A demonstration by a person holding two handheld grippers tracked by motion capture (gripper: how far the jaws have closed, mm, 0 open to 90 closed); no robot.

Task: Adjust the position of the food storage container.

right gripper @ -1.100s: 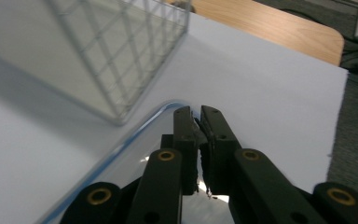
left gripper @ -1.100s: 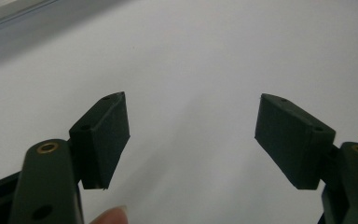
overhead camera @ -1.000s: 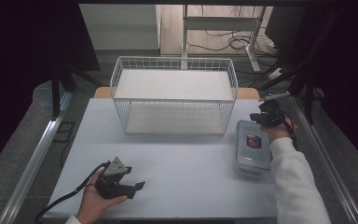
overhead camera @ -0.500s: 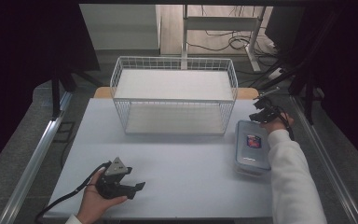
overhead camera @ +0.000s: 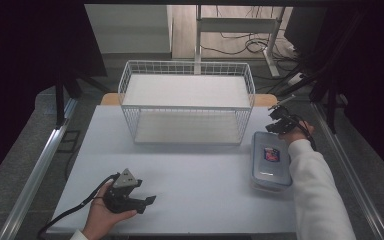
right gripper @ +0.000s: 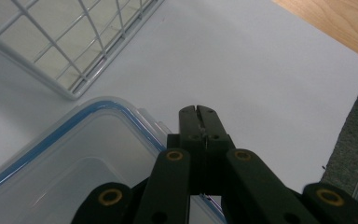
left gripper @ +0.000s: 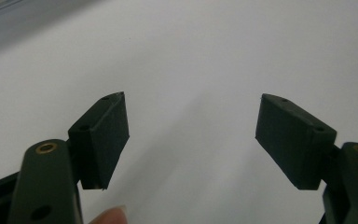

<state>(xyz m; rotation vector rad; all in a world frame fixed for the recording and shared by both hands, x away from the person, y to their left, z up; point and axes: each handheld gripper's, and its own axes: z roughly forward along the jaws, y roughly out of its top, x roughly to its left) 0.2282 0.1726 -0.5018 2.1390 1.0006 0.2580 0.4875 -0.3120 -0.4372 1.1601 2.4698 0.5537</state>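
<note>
Right gripper view, clear blue-rimmed plastic container (right gripper: 74,158), white wire basket (right gripper: 74,51)

The right tongs (overhead camera: 279,121) hang just past the far end of a clear lidded container (overhead camera: 270,160) with a blue rim, close beside the right end of a white wire basket (overhead camera: 187,102). The left tongs (overhead camera: 130,192) rest low on the white table (overhead camera: 200,195), well apart from both, with nothing between their tips.

The left tool (overhead camera: 147,201) is showing matte black jaws with brass-coloured pivot screws, a grey three-cornered plate on top and a black cable trailing behind. The right tool (overhead camera: 271,120) is black likewise, with brass screws. The right arm is wearing a white sleeve (overhead camera: 315,195).
</note>
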